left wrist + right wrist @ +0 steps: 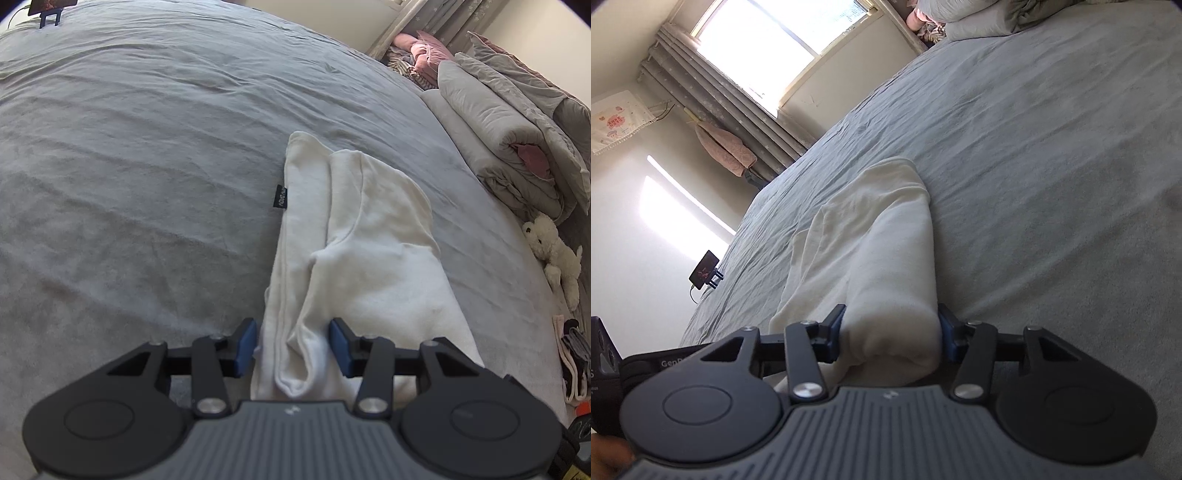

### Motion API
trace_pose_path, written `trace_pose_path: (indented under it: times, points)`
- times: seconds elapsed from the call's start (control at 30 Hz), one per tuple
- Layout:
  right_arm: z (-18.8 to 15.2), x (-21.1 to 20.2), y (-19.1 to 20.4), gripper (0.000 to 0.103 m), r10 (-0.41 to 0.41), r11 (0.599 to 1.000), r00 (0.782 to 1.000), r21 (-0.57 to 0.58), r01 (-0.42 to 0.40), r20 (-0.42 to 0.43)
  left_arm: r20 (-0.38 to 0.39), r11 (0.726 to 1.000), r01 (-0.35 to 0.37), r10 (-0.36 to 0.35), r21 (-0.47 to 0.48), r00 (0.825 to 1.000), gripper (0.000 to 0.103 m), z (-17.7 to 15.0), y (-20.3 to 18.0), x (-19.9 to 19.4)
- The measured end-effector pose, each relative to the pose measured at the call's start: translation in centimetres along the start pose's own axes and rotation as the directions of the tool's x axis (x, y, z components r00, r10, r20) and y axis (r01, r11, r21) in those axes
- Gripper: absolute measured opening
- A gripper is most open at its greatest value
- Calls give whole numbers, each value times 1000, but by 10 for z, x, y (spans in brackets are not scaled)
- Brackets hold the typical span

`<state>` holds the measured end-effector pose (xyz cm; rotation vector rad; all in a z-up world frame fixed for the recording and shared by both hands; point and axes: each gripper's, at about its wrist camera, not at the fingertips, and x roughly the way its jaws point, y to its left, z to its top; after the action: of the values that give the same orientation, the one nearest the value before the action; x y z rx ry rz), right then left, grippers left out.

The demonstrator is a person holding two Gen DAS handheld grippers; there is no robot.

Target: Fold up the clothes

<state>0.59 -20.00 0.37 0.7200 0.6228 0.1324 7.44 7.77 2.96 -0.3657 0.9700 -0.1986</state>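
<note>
In the left wrist view we see, at the upper left of the frame, a small dark screen on a stand (pixel 51 9) at the far edge of the grey bed cover (pixel 147 166), which fills most of the picture. Right of centre lies the white garment (pixel 354 236), partly folded into a long strip running from mid-frame down to the bottom edge, with a small black label (pixel 280 196) sticking out from its left side. At the bottom centre our left gripper (pixel 291 349) straddles the near end of the garment; its blue pads (pixel 245 347) sit on either side of a bunched fold, and both seem to touch the cloth, so we read it as clamped on the garment. Toward the right edge are stacked grey quilts (pixel 498 125) and, lower, a white plush toy (pixel 550 251). In the right wrist view the window (pixel 768 48) and grey curtains (pixel 724 96) occupy the upper left, and the same screen stands at mid-left. The garment (pixel 882 251) lies from the centre down to the lower middle, rolled thick at its near end, where our right gripper (pixel 890 332) has both pads pressed against the roll, clamped on it. The bed cover (pixel 1052 166) fills the right side.
</note>
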Motion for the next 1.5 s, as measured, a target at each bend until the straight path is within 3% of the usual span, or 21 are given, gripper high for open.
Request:
trace_pose_path:
  times: [0.2,0.37,0.43,0.6,0.7,0.9,1.0,1.27,1.5]
  points:
    - [1,-9,24,46,-44,995,997,-85,49,57,-4,999,26,-26,-28,1000,45,1,3,-2]
    - [13,-23,28,44,-59,990,997,-123,66,58,-26,992,121,-123,-46,992,44,-3,0,-9]
    - [19,-31,25,44,-74,988,996,-134,79,46,-48,983,169,-172,-69,984,44,-7,-2,-8]
    - [33,-56,12,44,-146,973,989,-183,140,-18,-107,976,216,-219,-40,970,47,-34,-29,-2]
    - [40,-68,5,44,-173,965,984,-209,159,-47,-124,968,252,-248,16,961,47,-46,-46,-2]
    - [26,-57,-29,47,-168,972,981,-185,148,-97,-131,969,245,-237,47,963,46,-52,-48,4]
    - [27,-56,-47,55,-108,990,988,-101,96,-113,-130,968,244,-236,54,963,46,-52,-48,5]
    - [39,-51,-44,70,-61,997,987,-46,55,-150,-118,968,244,-235,68,965,46,-55,-47,4]
    - [44,-58,-49,70,-63,998,987,-13,62,-151,-111,968,237,-228,83,967,46,-57,-48,3]
